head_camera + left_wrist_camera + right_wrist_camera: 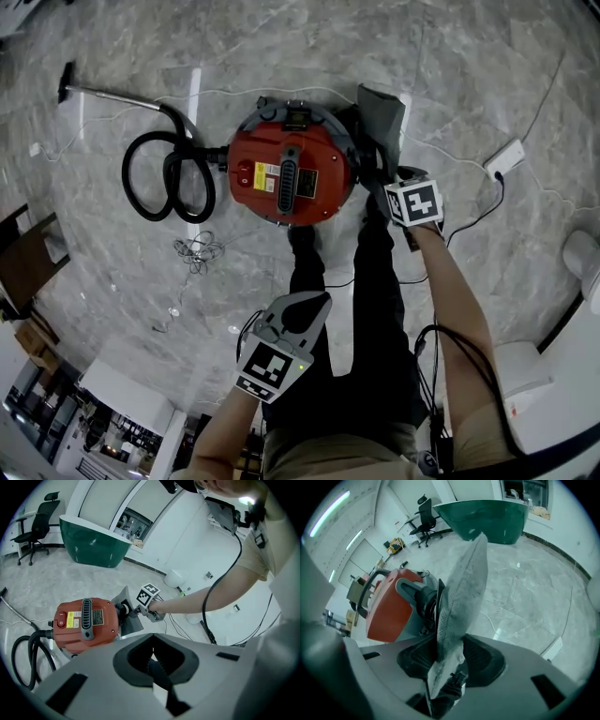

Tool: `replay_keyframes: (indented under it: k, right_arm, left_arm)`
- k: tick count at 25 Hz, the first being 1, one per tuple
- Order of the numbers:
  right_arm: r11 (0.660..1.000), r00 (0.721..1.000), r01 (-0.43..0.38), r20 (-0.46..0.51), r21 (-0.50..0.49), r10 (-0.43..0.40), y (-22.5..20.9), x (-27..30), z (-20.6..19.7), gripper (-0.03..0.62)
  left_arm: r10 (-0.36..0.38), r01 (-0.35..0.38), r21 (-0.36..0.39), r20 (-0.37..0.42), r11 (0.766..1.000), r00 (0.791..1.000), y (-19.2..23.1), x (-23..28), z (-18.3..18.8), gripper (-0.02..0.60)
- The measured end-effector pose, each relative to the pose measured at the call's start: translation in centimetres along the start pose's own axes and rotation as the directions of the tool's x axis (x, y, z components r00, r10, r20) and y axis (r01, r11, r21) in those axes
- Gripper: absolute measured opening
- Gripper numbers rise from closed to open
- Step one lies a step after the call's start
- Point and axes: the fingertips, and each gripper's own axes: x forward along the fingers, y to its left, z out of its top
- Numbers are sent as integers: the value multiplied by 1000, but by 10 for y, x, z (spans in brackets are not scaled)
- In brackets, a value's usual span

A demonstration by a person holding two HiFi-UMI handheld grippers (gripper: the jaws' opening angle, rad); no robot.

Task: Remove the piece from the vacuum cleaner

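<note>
Right hand-held gripper (447,656): my jaws are wide and closing, pads not pressing yet.
Gray bag piece (461,592): upright between my right jaws, rising ahead of them, its far end at the vacuum cleaner (386,606) just ahead-left.
Left hand-held gripper (152,660): my jaws are together and empty, well back from the vacuum cleaner.

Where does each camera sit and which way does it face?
Head view: on the person's head, looking steeply down at the red vacuum cleaner on the floor; legs, left gripper and right gripper show.
Left gripper view: on the left gripper, looking past its shut jaws toward the vacuum cleaner; the right forearm shows.
Right gripper view: on the right gripper, looking at the grey bag between its closing jaws.
All three share the vacuum cleaner.
</note>
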Motion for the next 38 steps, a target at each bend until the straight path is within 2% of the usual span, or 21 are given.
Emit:
replay_keyframes:
  k: [3, 5, 9, 14, 15, 16, 17, 18, 19, 20, 24, 29, 30, 31, 32, 33, 34, 35, 36, 38]
  right_arm:
    - [987, 997, -79, 32, 141, 75, 11, 1, 1, 69]
    - [967, 993, -111, 60, 230, 100, 13, 3, 1, 46]
    - [867, 974, -221, 154, 446, 169, 12, 0, 0, 44]
    - [772, 960, -269, 226, 576, 165, 11, 0, 1, 44]
    - [785, 963, -256, 224, 565, 152, 11, 0, 1, 44]
    - [837, 971, -214, 199, 503, 129, 10, 0, 0, 44]
    - [916, 984, -142, 154, 376, 89, 9, 0, -1, 43]
    - [979, 994, -55, 105, 197, 35, 9, 0, -2, 36]
    - [1000, 997, 16, 69, 25, -17, 8, 1, -4, 34]
    - [995, 998, 52, 51, -88, -48, 8, 1, -5, 31]
    - [965, 995, 99, 40, -243, -92, 8, 3, -6, 31]
    - [956, 993, 112, 63, -271, -98, 6, 2, -5, 30]
    - [972, 995, 91, 66, -218, -78, 6, 2, -5, 30]
    - [993, 996, 49, 73, -103, -42, 6, 2, -5, 28]
    - [998, 996, -11, 86, 58, 6, 7, 1, -4, 28]
    - [970, 993, -80, 106, 231, 56, 8, 0, -3, 28]
    - [916, 987, -141, 126, 375, 101, 9, 0, -3, 28]
    - [865, 981, -183, 137, 466, 134, 10, -1, -3, 29]
    - [838, 979, -203, 134, 506, 156, 11, -3, -2, 28]
    - [844, 980, -201, 97, 497, 176, 12, -4, -1, 28]
  left_arm:
    - [14, -14, -9, -4, 1000, 1000, 6, -1, -4, 5]
    - [16, -16, -12, -6, 1000, 1000, 8, 0, -5, 5]
    - [10, -10, -14, -5, 1000, 1000, 7, -2, -3, 5]
    - [14, -14, -20, -8, 1000, 1000, 11, -3, -6, 5]
    - [16, -16, -22, -6, 1000, 1000, 13, -3, -6, 5]
    - [17, -17, -24, -3, 1000, 1000, 14, -3, -6, 5]
    - [17, -17, -26, 3, 1000, 1000, 14, -4, -4, 5]
    - [18, -17, -29, 8, 999, 1000, 15, -4, -3, 5]
    - [18, -18, -31, 12, 999, 1000, 16, -5, -3, 5]
    - [19, -19, -34, 13, 999, 1000, 17, -6, -4, 5]
    - [25, -24, -42, 8, 999, 1000, 21, -7, -8, 5]
    - [26, -25, -52, 14, 998, 1000, 24, -6, -10, 5]
    - [27, -26, -53, 14, 998, 1000, 24, -6, -11, 5]
    - [27, -27, -52, 12, 998, 1000, 25, -6, -11, 5]
    - [28, -27, -51, 10, 998, 1000, 26, -6, -12, 5]
    - [28, -27, -49, 7, 998, 1000, 27, -5, -12, 5]
    - [27, -26, -47, 6, 999, 1000, 26, -5, -11, 5]
    - [24, -24, -46, 6, 999, 1000, 26, -4, -10, 5]
    - [21, -20, -45, 8, 999, 1000, 25, -2, -8, 5]
    - [14, -14, -45, 10, 999, 1000, 24, 0, -6, 5]
